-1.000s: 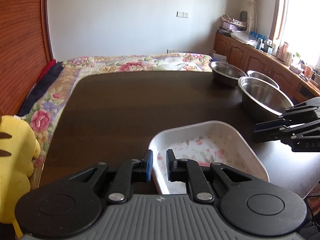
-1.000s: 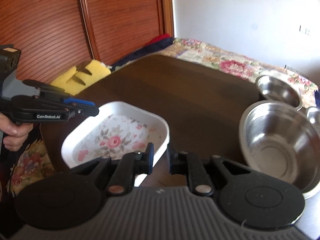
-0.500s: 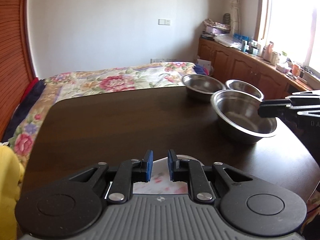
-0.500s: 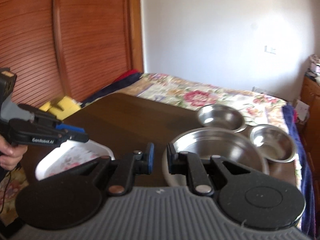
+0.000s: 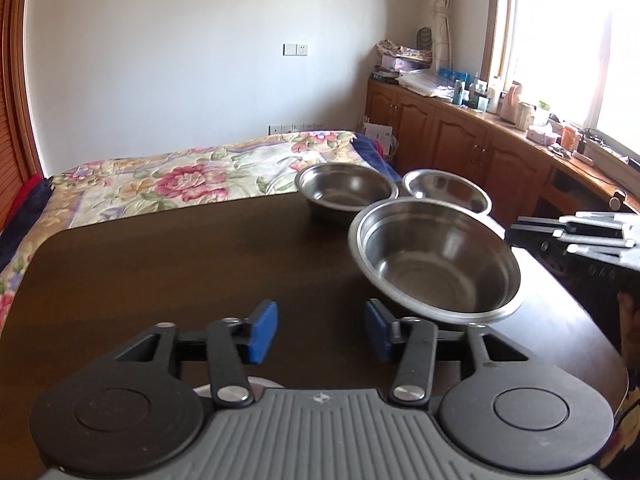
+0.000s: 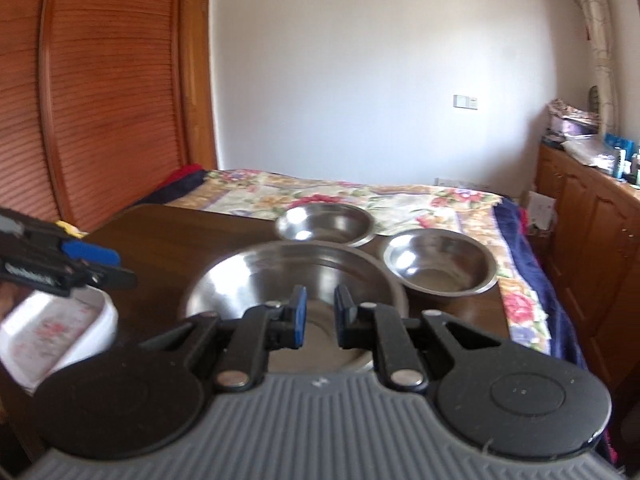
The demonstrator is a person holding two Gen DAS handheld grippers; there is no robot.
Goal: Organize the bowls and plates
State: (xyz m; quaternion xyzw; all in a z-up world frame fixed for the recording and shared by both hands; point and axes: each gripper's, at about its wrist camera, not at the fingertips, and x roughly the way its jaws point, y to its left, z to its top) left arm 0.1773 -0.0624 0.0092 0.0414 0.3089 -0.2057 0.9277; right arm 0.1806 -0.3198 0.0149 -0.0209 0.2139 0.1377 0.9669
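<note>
We hold our left tool wide open and empty above the dark wooden desk; the large round steel bowl sits just ahead to its right. Our right tool, nearly closed and empty, hovers over that bowl's near rim, probably lining up a grasp for stacking.

The dark wooden table carries three steel bowls and, seemingly, a white floral dish.
</note>
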